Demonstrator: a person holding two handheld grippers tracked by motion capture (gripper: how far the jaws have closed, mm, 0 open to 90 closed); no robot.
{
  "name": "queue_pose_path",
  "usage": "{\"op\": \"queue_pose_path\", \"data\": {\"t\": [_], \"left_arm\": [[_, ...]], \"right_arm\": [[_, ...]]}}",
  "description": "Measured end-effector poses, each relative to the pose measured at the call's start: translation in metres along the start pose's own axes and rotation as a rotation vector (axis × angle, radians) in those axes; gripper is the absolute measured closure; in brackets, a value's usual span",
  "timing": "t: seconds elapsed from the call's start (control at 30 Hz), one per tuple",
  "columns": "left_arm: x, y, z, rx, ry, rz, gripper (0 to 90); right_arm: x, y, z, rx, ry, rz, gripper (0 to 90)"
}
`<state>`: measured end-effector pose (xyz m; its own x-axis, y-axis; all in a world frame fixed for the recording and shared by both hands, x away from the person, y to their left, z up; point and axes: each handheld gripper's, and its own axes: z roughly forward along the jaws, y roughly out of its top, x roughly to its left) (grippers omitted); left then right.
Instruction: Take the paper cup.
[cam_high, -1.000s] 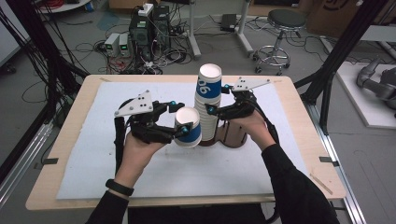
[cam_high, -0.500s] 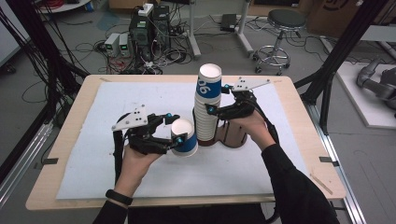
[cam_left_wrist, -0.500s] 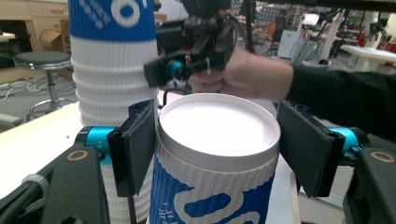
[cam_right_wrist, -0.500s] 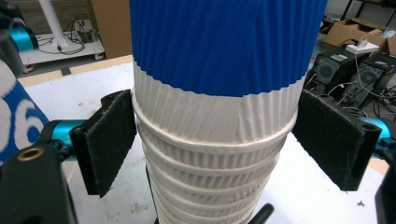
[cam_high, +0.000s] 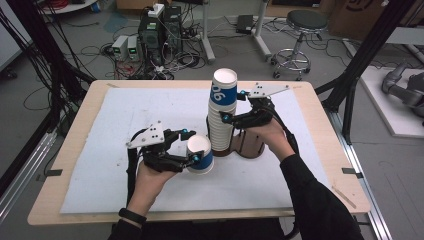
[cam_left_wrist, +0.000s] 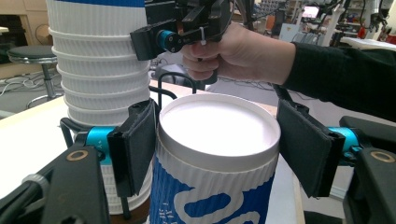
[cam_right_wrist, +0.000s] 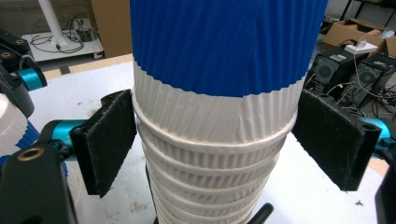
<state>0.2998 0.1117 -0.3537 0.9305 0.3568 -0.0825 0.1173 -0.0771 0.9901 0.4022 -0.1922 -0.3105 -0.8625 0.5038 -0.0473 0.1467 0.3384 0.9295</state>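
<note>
A tall stack of upturned blue-and-white paper cups (cam_high: 222, 112) stands at the middle of the table. My right gripper (cam_high: 231, 106) is shut on the cup stack (cam_right_wrist: 215, 116), with a black pad pressed on each side of the ribbed white rims. Just left of the stack, my left gripper (cam_high: 194, 147) is shut on a single upturned cup (cam_high: 200, 155), low on the white mat (cam_high: 100, 150). In the left gripper view that cup (cam_left_wrist: 219, 154) shows its white bottom between the pads. Whether the cup touches the mat I cannot tell.
A dark brown round stand (cam_high: 248, 144) sits at the foot of the stack, under my right hand. The wooden table's edge (cam_high: 200, 216) runs along the front. Black frame posts, cables, electronics and a stool (cam_high: 305, 25) stand beyond the table.
My left gripper has come down with the single cup, from beside the stack's middle to low on the mat, left of the stack's foot. The right gripper has stayed put.
</note>
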Motion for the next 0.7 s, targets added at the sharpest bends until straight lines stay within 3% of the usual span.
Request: {"op": "queue_pose_path", "data": {"t": [0.7], "left_arm": [[0.0021,-0.0094,0.0007,0.019,0.014,-0.016,30.4]], "right_arm": [[0.0013,0.0006,-0.0019,-0.002,-0.006,0.002,15.0]]}}
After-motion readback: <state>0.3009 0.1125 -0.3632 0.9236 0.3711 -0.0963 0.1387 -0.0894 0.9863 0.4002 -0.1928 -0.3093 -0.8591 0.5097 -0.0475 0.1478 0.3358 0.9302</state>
